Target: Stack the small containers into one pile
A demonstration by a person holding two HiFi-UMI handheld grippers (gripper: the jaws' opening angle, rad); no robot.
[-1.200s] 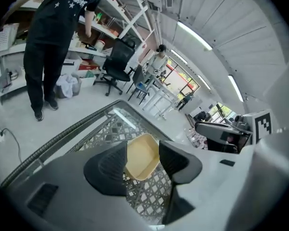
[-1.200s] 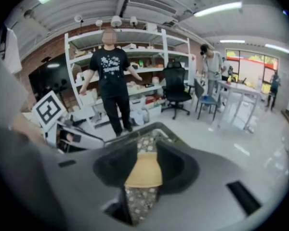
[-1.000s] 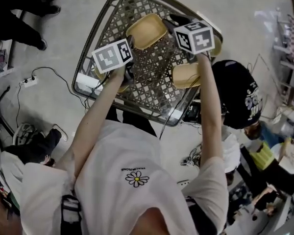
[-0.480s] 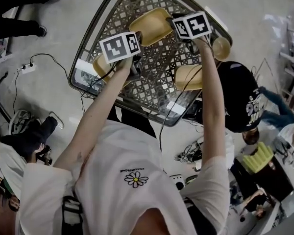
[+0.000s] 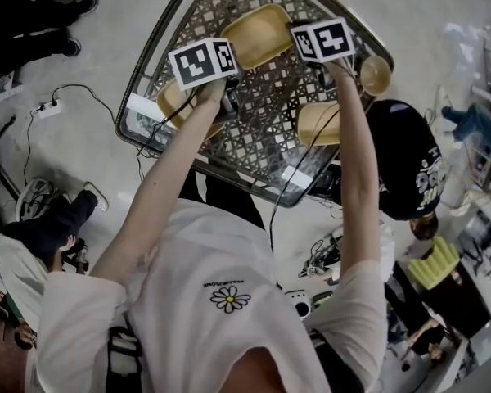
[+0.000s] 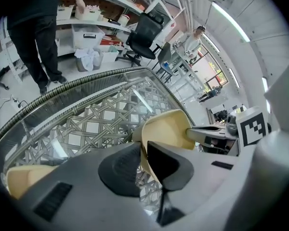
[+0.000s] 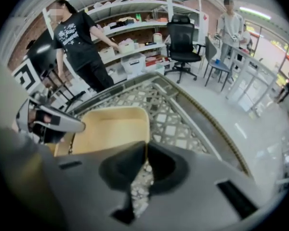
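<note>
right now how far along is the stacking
Done: nothing stacked; four containers lie apart. In hand: left gripper and right gripper are closing their jaws on opposite rims of the far tray. Left: pile it with the left tray, right tray and round bowl.

Grey floor (image 5: 90, 170), cluttered shelves (image 7: 130, 44)

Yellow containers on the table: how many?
4 containers: one far middle, one at the left edge, one on the right, a round one by the right rim. Others may be hidden.

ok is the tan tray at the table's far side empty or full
Empty: the tray shows a bare tan inside, nothing in it.
</note>
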